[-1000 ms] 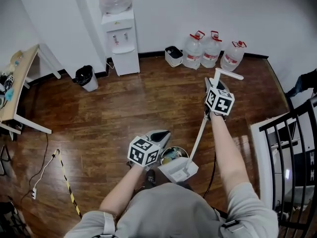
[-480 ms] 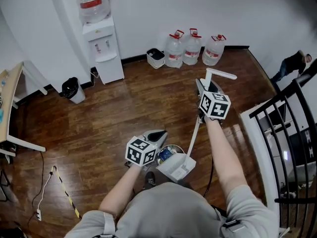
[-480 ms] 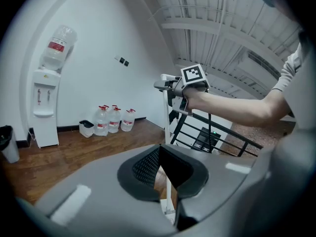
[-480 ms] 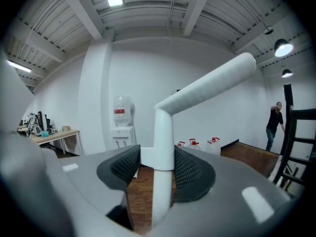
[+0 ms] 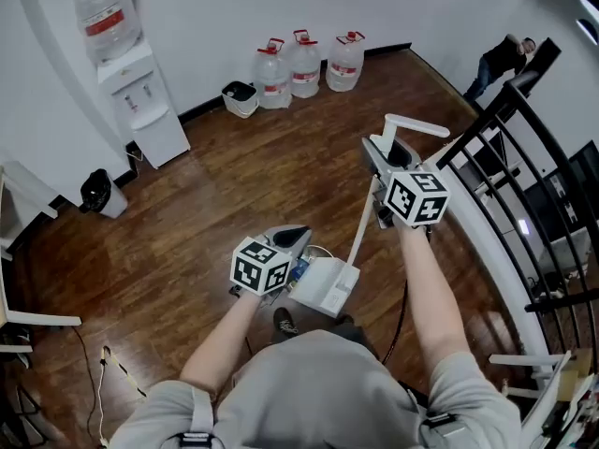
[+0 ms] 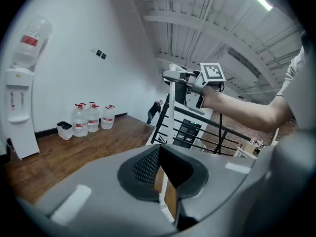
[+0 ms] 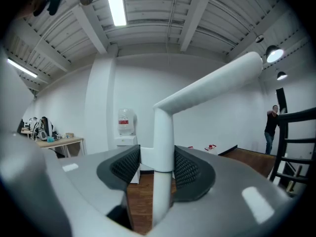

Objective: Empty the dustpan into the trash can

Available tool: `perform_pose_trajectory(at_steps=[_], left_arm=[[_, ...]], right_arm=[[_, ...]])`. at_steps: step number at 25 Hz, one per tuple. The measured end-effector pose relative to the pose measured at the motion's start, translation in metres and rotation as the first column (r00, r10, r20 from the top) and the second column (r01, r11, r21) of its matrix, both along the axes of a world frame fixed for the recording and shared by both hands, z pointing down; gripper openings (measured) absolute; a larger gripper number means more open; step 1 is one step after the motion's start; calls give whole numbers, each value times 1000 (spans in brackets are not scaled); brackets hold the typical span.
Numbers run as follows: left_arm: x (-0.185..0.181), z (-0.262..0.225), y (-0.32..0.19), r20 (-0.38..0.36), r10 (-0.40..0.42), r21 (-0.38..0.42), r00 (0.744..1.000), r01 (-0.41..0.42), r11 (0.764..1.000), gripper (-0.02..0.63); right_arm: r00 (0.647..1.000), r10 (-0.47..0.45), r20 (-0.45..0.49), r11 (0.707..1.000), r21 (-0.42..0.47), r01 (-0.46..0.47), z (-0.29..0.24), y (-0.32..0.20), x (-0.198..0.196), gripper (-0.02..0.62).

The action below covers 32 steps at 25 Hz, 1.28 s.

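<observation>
My right gripper (image 5: 386,150) is shut on the top of the white dustpan's long handle (image 5: 363,227), just under its T-shaped grip (image 5: 416,127). In the right gripper view the handle (image 7: 163,132) stands upright, pinched between both pads of the right gripper (image 7: 157,164). The white pan (image 5: 328,288) hangs low in front of my body. Under it, only a sliver of the trash can (image 5: 302,266) with blue litter shows. My left gripper (image 5: 290,238) hovers beside the pan, its jaws slightly apart with nothing in them. In the left gripper view, floor shows through the gap of the left gripper (image 6: 160,169).
A black stair railing (image 5: 505,185) runs close on the right. Against the far wall stand a water dispenser (image 5: 140,92), three water jugs (image 5: 304,64), a small white bin (image 5: 241,98) and a black bin (image 5: 98,193). A person (image 5: 501,59) stands at the back right.
My right gripper has risen and swung with the handle. The pan has slid left over the trash can, hiding most of it. The left gripper has shifted a little and turned.
</observation>
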<state>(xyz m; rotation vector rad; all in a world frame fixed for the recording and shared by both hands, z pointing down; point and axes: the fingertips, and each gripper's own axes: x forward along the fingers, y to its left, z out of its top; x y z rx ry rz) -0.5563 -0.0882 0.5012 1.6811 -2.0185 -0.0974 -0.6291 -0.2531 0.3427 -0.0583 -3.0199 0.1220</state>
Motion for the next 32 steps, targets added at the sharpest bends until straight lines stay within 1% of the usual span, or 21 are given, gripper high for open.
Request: perform_pose_trajectory(at_steps=[5,8,13,17,20,24,28,32], left_arm=[[31,-8,-25,26,67,-1,997,-67,998,5],[53,-13,-41,37,93,1,995,-93,996,5],[93,-30,-71,51,86,24,995,-88,996,5],[138,-40,-86,73,93,31,993,-95,995,5],[171,-39,-94,79,96,25,992,-99,995,5],[199,-43,-100,87,104,28,991,-107,994,5],[224,-48,-110,90,126,39,988,-130,991,5],[252,-49,-132,94,183,47,979,-188,981,5]], right_arm=[[999,10,36,1000,-23,-9,-8,-13,59,189],[998,17,60,999,-34,-15,-12,-18,95,189],[995,-2,97,998,-63,8,-18,-29,166,189],[995,-5,100,996,-86,14,-17,-34,223,181],[992,-2,128,994,-109,16,-21,-40,261,176],[983,38,177,991,-131,-15,-39,-56,302,152],[976,65,207,994,-100,-45,-59,-65,343,147],[966,127,224,991,-68,-115,-71,-84,388,146]])
